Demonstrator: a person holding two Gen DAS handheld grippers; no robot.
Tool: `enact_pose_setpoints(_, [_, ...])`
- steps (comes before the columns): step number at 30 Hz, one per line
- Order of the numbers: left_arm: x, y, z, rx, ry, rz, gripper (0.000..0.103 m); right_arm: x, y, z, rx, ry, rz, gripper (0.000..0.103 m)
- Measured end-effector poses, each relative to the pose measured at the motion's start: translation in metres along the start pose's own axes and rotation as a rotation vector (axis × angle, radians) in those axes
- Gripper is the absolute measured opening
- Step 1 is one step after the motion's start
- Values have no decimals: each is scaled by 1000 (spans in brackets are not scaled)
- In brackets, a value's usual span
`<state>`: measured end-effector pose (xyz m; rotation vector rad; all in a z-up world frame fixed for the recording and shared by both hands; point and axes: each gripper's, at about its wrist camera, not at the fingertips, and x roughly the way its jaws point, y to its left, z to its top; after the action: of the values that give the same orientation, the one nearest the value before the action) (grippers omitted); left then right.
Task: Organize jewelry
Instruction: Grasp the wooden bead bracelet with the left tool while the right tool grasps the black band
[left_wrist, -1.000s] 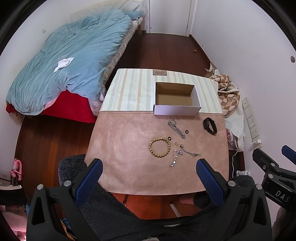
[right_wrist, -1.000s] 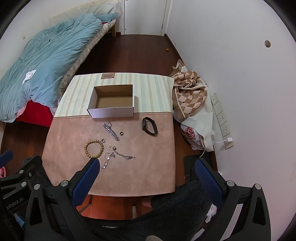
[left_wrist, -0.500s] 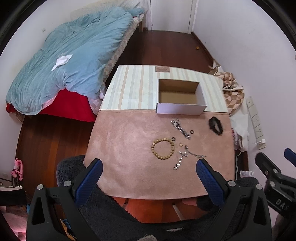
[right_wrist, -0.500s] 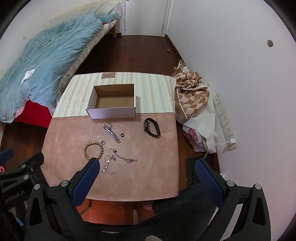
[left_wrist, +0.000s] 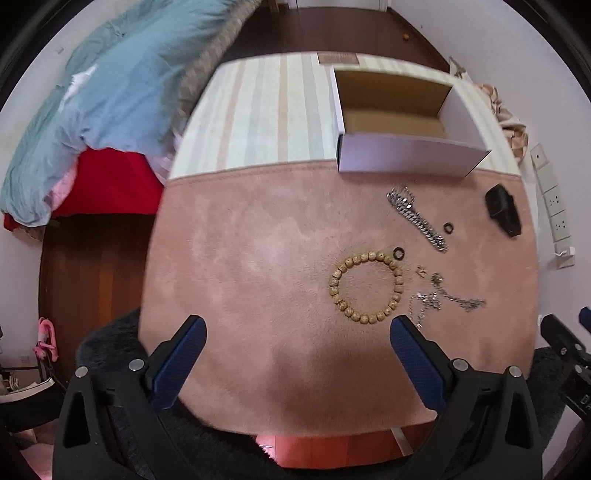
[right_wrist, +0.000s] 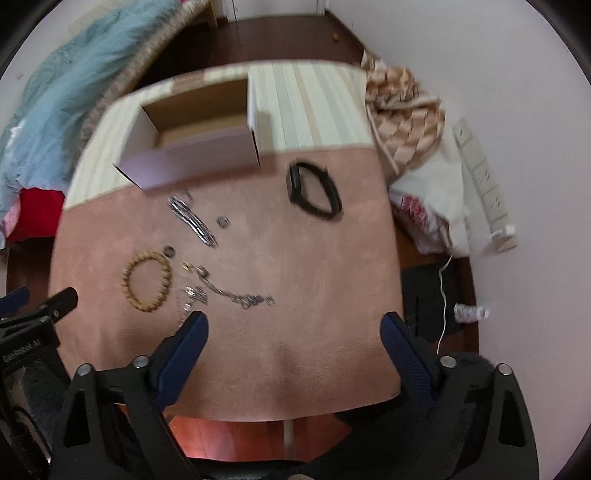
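Observation:
An open white cardboard box (left_wrist: 410, 157) (right_wrist: 192, 158) stands on the striped far half of the table. On the pink mat lie a wooden bead bracelet (left_wrist: 365, 288) (right_wrist: 147, 281), a silver link chain (left_wrist: 417, 218) (right_wrist: 192, 221), a thin silver necklace (left_wrist: 443, 295) (right_wrist: 236, 295), two small dark rings (left_wrist: 448, 228) (left_wrist: 399, 253), a tiny gold piece (left_wrist: 421, 271) and a black wristband (left_wrist: 503, 215) (right_wrist: 314, 192). My left gripper (left_wrist: 295, 332) is open and empty above the mat's near part. My right gripper (right_wrist: 293, 328) is open and empty, right of the necklace.
A bed with a blue duvet (left_wrist: 110, 85) stands left of the table. A checked cloth (right_wrist: 406, 107) and a white bag (right_wrist: 436, 192) lie on the floor at the right, by wall sockets (right_wrist: 484, 184). The table's near edge (left_wrist: 332, 432) lies just below the grippers.
Both grippers have moved forward and down toward the table; the jewelry and box now appear much larger and closer. Both stay open and empty.

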<state>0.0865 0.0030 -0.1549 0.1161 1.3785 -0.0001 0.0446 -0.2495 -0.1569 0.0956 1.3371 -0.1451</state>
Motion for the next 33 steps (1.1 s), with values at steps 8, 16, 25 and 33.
enact_pose_setpoints(8, [63,-6,10,6,115,-34,85,44,-10,-2,41,85,10,91])
enact_pose_setpoints(16, [94,-14,14,29,147,-23,67,70,-21,15,87,96,6,91])
enact_pose_setpoints(25, [88,-22,32,54,74,-15,7,83,-30,55,108,54,13,91])
enact_pose_setpoints(33, [73,-18,53,45,21,-23,6,103,-22,96,53,-24,19,76])
